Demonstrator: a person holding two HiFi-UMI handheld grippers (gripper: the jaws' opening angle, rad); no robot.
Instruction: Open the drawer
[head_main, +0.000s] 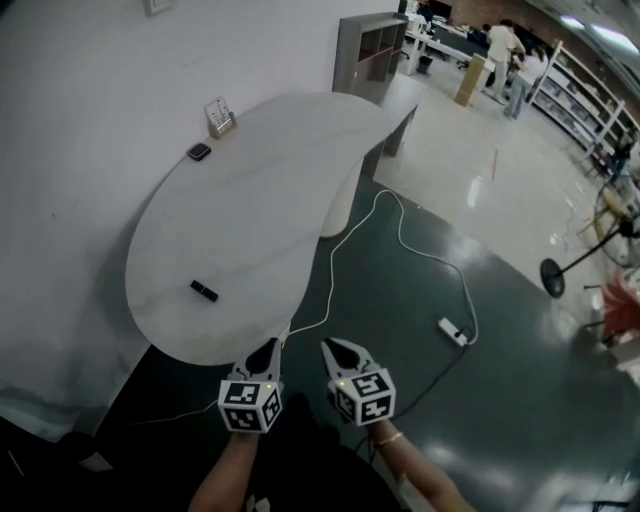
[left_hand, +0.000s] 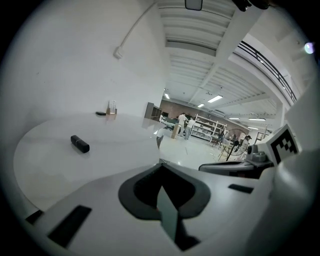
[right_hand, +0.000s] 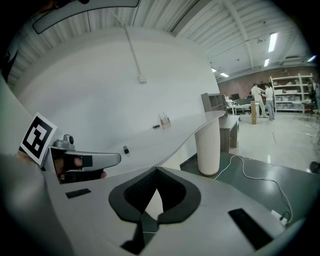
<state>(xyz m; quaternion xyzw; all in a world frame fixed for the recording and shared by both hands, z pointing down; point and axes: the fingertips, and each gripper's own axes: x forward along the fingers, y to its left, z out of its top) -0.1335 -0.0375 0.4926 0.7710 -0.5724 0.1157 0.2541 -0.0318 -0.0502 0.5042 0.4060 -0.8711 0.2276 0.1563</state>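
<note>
No drawer shows in any view. A white curved table stands against the wall. Both grippers hover side by side just off its near edge, over the dark floor. My left gripper is shut with nothing in it, its tips pointing over the tabletop. Beside it to the right, my right gripper is also shut and empty, its tips aimed along the table's edge toward the ribbed white column.
A small black bar lies on the table near me. A dark flat item and a small holder sit by the wall. A white cable and power strip lie on the floor. A grey shelf unit stands beyond the table.
</note>
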